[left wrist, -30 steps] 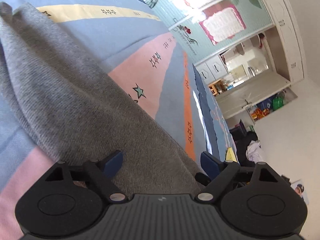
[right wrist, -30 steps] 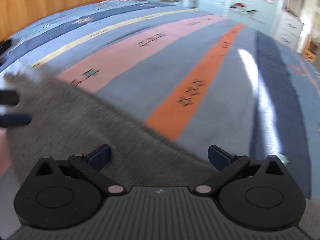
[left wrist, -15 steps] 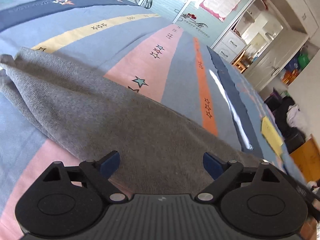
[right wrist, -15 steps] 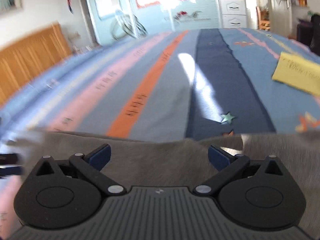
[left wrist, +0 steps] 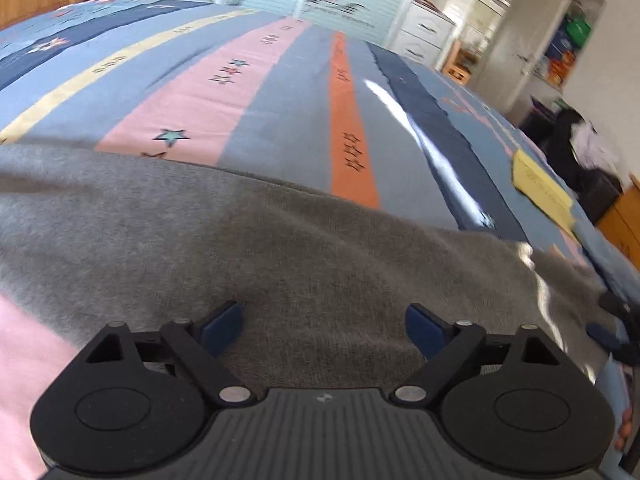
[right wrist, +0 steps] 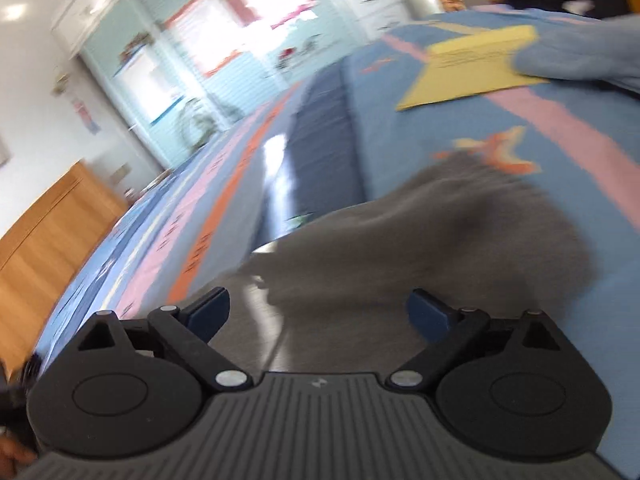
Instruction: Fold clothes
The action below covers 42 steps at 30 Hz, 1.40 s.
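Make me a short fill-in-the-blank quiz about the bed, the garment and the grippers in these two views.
1. The garment spread on the striped bedspread is ____ in colour.
2. Both the left gripper and the right gripper are ____.
3. The flat paper lying on the bedspread is ____.

Missing words: grey; open; yellow
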Each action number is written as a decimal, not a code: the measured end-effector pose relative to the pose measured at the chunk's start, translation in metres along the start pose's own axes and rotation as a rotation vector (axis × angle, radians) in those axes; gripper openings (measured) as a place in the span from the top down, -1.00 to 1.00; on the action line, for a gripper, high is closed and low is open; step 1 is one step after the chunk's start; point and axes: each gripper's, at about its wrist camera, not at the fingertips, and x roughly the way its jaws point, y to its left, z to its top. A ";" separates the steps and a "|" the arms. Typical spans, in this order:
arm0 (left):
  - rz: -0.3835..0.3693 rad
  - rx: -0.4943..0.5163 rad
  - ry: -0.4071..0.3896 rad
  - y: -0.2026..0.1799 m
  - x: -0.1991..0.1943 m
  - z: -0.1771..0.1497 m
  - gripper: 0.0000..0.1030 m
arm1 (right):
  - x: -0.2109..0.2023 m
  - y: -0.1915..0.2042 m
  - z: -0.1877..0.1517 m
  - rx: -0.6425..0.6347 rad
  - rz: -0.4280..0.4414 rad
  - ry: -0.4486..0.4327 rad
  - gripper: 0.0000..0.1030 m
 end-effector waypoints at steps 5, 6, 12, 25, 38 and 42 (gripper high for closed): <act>-0.022 -0.303 -0.233 0.063 -0.058 -0.012 -0.79 | -0.028 -0.028 -0.040 0.308 0.295 -0.114 -1.00; -0.013 -0.367 -0.291 0.083 -0.071 -0.016 -0.81 | -0.030 -0.029 -0.054 0.366 0.392 -0.123 -1.00; 0.054 -0.717 -0.514 0.212 -0.126 -0.035 -0.88 | -0.038 0.001 -0.130 0.342 0.638 -0.159 -1.00; -0.408 -0.890 -0.539 0.280 -0.085 0.021 -0.97 | -0.028 0.049 -0.126 0.100 0.650 0.047 -1.00; -0.097 -0.928 -0.551 0.308 -0.084 0.003 -0.96 | -0.017 0.045 -0.120 0.100 0.657 0.045 -1.00; -0.063 -0.946 -0.526 0.311 -0.088 0.007 -0.96 | -0.018 0.043 -0.121 0.102 0.661 0.044 -1.00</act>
